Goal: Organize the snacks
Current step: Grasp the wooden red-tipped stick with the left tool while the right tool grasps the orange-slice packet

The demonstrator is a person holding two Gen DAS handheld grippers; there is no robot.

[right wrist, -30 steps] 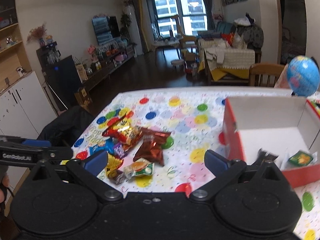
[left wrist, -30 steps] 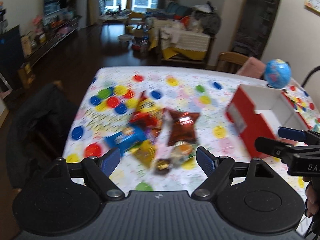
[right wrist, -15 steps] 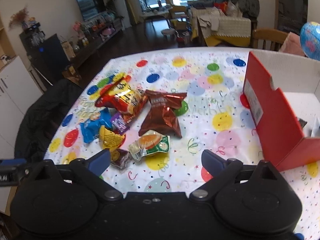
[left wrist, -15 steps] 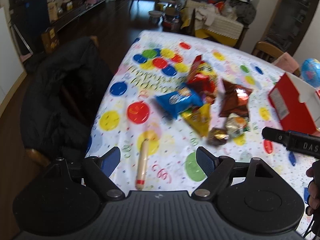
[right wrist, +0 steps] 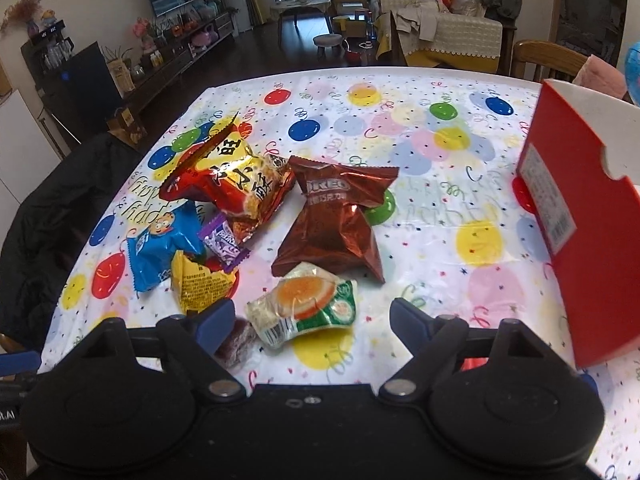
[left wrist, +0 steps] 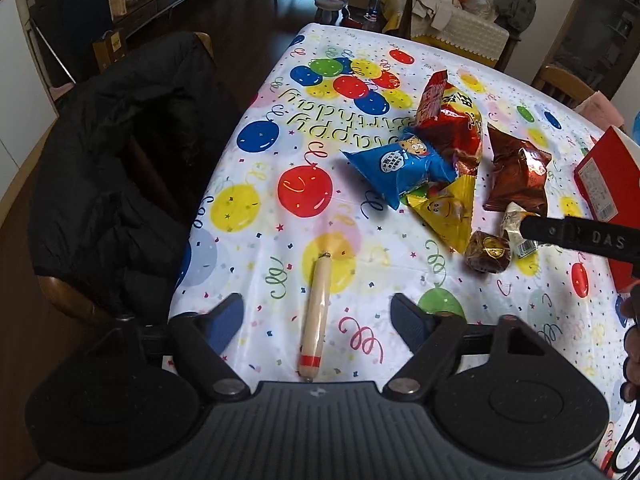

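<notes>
A tan sausage stick (left wrist: 314, 316) lies on the balloon-print tablecloth (left wrist: 256, 208), between the closing jaws of my left gripper (left wrist: 316, 312); the pads are apart from it. My right gripper (right wrist: 312, 316) is closing too, around a green-and-orange packet (right wrist: 308, 304), with its pads clear of the wrapper. Behind lies the pile: a blue packet (right wrist: 160, 244), a red bag (right wrist: 236, 176), a brown Oreo bag (right wrist: 336, 224), a yellow packet (right wrist: 200, 280) and a purple one (right wrist: 224, 244). A brown candy (right wrist: 236, 340) sits by the right gripper's left finger. The red box (right wrist: 576, 208) stands to the right.
A wooden chair draped with a black jacket (left wrist: 112, 168) stands against the table's left edge. A globe (right wrist: 634, 68) sits behind the red box. One finger of the right gripper (left wrist: 576, 236) crosses the left wrist view above the pile's near end.
Both grippers have sunk toward the table and their jaws have narrowed. The left one swung left over the sausage stick; the right one came over the green-and-orange packet, away from the box.
</notes>
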